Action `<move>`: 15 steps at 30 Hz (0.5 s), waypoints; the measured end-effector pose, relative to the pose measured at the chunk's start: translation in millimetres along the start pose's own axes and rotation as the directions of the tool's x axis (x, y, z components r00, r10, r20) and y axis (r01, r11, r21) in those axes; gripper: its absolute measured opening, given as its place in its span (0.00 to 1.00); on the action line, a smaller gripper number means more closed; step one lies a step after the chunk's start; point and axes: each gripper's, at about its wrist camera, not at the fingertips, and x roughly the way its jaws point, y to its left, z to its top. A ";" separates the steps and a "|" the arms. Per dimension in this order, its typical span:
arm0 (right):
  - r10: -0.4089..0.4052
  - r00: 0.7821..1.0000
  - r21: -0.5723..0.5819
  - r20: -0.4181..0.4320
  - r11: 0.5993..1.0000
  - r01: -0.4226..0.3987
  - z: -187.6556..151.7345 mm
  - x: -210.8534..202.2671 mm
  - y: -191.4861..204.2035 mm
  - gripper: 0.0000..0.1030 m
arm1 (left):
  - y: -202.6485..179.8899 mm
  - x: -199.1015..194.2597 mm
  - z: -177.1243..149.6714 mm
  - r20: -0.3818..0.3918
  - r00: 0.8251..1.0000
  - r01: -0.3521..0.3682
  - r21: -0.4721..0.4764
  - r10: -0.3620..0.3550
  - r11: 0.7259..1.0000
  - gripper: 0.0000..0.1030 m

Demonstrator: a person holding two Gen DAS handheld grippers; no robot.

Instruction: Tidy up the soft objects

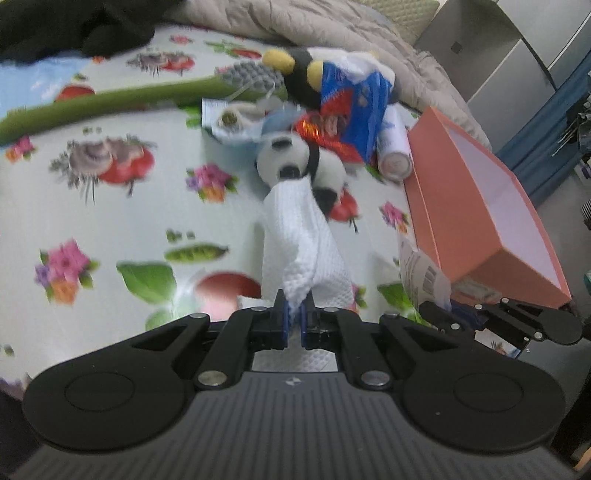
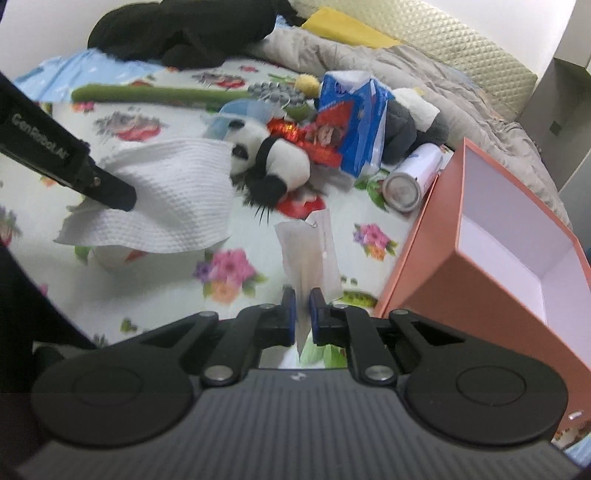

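My left gripper is shut on a white textured cloth and holds it up over the floral bed sheet; the cloth also shows in the right wrist view with the left gripper on it. My right gripper is shut on a thin translucent packet. A panda plush lies beyond the cloth. A black and yellow plush lies further back. An open orange box stands to the right.
A blue and red snack bag, a white can, a green plush stalk, a blue item, a grey blanket and black fabric lie on the bed. The right gripper's linkage shows by the box.
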 end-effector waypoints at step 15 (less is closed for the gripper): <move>0.182 0.983 0.331 -0.023 0.929 -0.164 -12.1 -9.2 -20.8 0.65 | 16.8 3.5 -9.6 -0.006 1.000 0.030 -0.025 -0.030 0.999 0.56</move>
